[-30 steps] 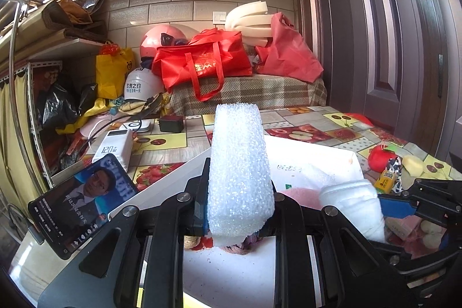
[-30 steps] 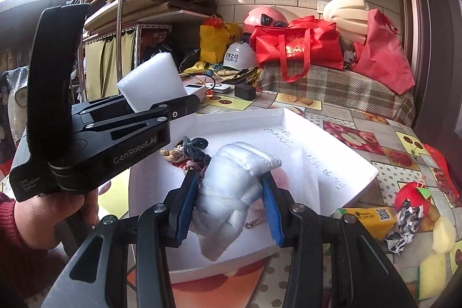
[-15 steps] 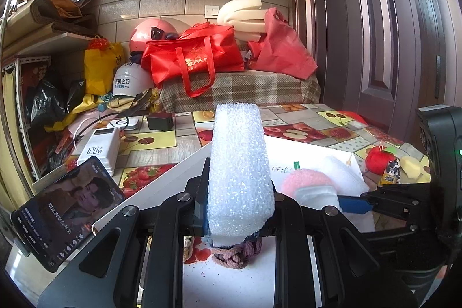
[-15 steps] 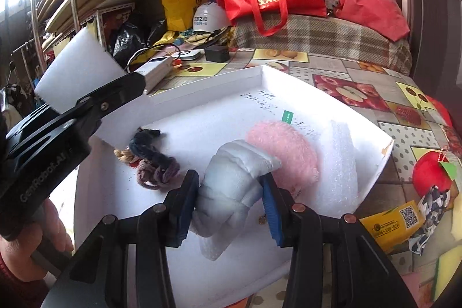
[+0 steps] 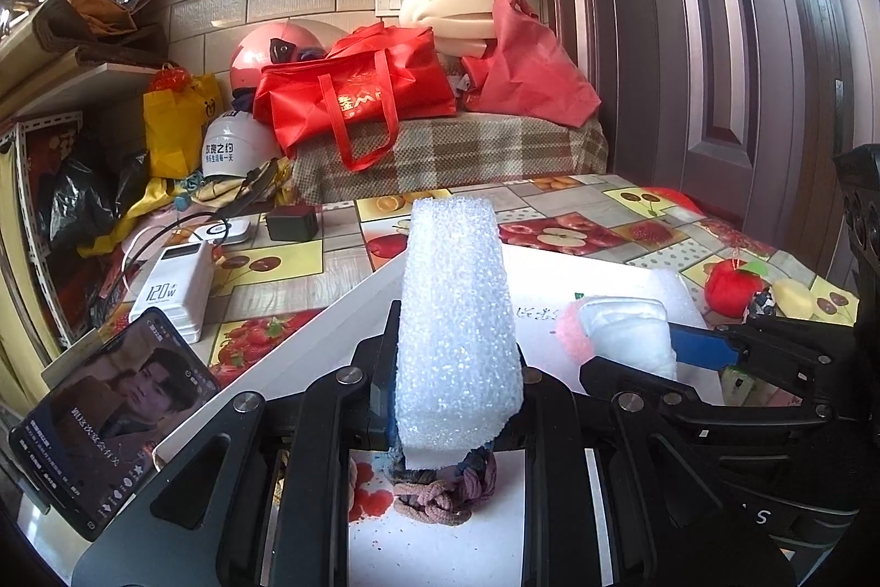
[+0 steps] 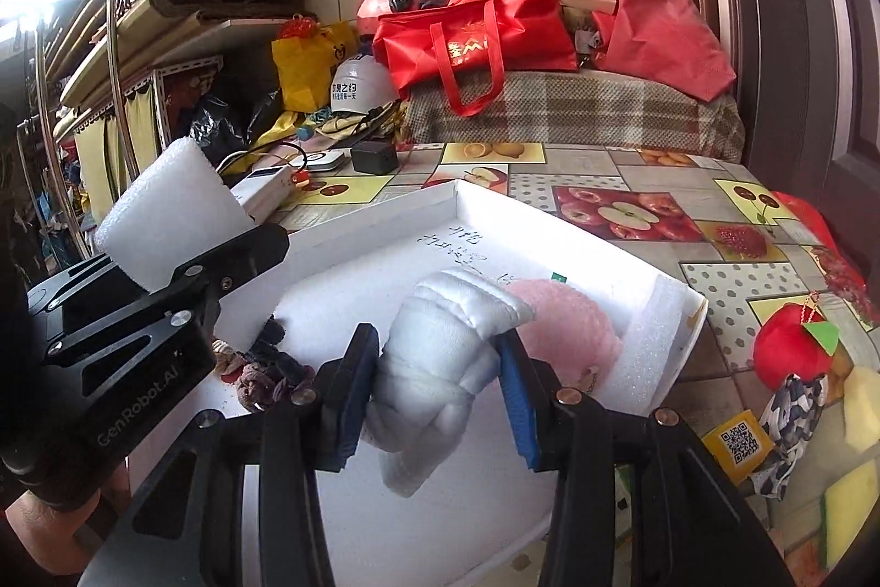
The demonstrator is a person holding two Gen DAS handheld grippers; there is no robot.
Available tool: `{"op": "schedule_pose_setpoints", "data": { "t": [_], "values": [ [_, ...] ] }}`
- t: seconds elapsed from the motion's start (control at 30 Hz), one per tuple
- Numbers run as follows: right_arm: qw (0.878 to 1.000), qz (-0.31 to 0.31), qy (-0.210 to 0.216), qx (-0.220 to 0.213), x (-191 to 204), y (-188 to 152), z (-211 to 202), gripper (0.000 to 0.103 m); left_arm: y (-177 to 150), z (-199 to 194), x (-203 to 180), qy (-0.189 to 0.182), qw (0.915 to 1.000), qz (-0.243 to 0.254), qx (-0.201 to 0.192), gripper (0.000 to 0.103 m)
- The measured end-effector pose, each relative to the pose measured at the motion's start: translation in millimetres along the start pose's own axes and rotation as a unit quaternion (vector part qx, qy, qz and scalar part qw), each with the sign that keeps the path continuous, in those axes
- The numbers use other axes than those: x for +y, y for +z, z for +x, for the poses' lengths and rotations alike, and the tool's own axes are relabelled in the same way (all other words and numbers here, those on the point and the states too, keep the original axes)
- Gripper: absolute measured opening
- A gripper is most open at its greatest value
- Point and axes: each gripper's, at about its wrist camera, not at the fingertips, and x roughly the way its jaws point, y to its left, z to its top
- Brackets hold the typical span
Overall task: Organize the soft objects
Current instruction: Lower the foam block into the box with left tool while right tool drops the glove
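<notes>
My left gripper (image 5: pixel 456 389) is shut on a white foam block (image 5: pixel 457 323) and holds it upright over the near left part of the white tray (image 6: pixel 668 350). My right gripper (image 6: pixel 434 378) is shut on a white quilted soft piece (image 6: pixel 440 356) above the tray's middle; it also shows in the left wrist view (image 5: pixel 632 334). A pink fluffy pad (image 6: pixel 561 328) and a foam strip (image 6: pixel 643 345) lie in the tray at the right. A braided hair tie bundle (image 5: pixel 445 499) lies in the tray under the left gripper.
A red plush apple (image 6: pixel 792 339), a patterned cloth (image 6: pixel 792 411), a yellow QR box (image 6: pixel 737 444) and yellow sponges (image 6: pixel 852 504) lie right of the tray. A phone (image 5: pixel 110 422), power bank (image 5: pixel 170 284) and charger (image 5: pixel 291 224) are at the left. Bags and helmets stand behind.
My right gripper has lifted a little and moved back with the quilted piece. My left gripper still holds the foam block and has shifted slightly over the hair ties.
</notes>
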Motion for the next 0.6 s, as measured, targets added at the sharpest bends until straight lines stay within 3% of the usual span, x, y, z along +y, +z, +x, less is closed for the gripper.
{"op": "schedule_pose_setpoints", "data": {
  "t": [0.13, 0.2, 0.27, 0.3, 0.33, 0.37, 0.6],
  "values": [
    [1.0, 0.007, -0.005, -0.003, -4, 0, 0, 0.046, 0, 1, 0, 0.005, 1.0, -0.001, -0.003, 0.02],
    [1.0, 0.012, -0.006, -0.005, -6, 0, -1, 0.049, -1, -1, 1, 0.023, 0.9997, -0.005, -0.011, 0.026],
    [1.0, 0.015, -0.009, -0.004, -7, 0, -1, 0.071, -2, -6, 4, 0.044, 0.9986, -0.014, -0.027, 0.057],
    [1.0, 0.018, -0.011, -0.004, -8, -1, -1, 0.077, -2, -8, 9, 0.047, 0.998, -0.025, -0.035, 0.068],
    [1.0, 0.02, -0.012, -0.002, -9, -1, 0, 0.083, -3, -9, 13, 0.052, 0.9973, -0.036, -0.037, 0.091],
    [1.0, 0.019, -0.012, -0.003, -8, -1, -1, 0.084, -3, -9, 16, 0.057, 0.9968, -0.043, -0.037, 0.103],
    [0.999, -0.018, -0.032, -0.026, 7, -1, -8, 0.087, -5, -11, 16, 0.064, 0.9962, -0.036, -0.047, 0.103]
  ]
}}
